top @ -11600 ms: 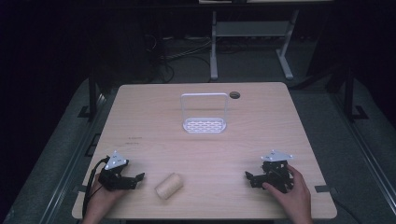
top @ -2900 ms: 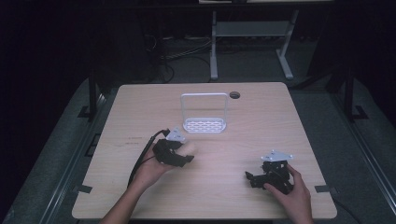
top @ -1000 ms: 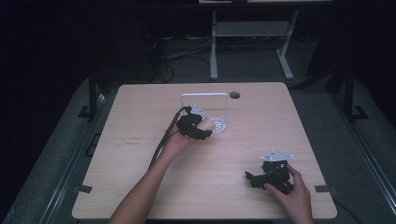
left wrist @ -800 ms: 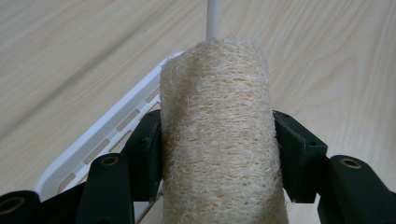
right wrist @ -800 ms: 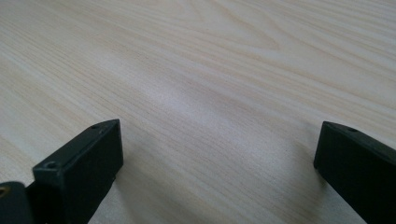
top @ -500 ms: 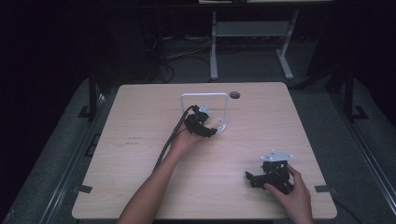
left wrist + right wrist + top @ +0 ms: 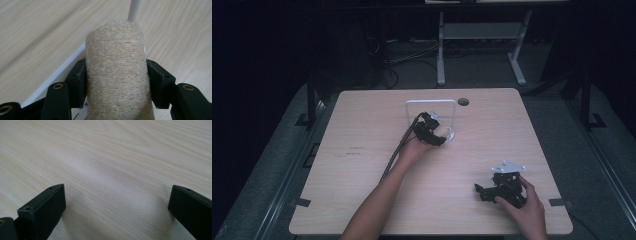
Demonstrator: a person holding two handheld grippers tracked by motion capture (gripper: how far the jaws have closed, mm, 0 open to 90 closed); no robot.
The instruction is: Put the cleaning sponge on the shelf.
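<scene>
Over white rack (image 7: 430,103), left gripper (image 7: 115,82) clamps loofah (image 7: 116,75) btwn jaws; right gripper (image 7: 116,202) wide, empty.

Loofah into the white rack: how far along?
Done: the loofah is picked up, clamped in the left tongs. In hand: the left tongs hold it at the white rack, whose rim and post show just behind it in the left gripper view. Left: set it in and release. The right tongs rest open and empty on the table.
</scene>
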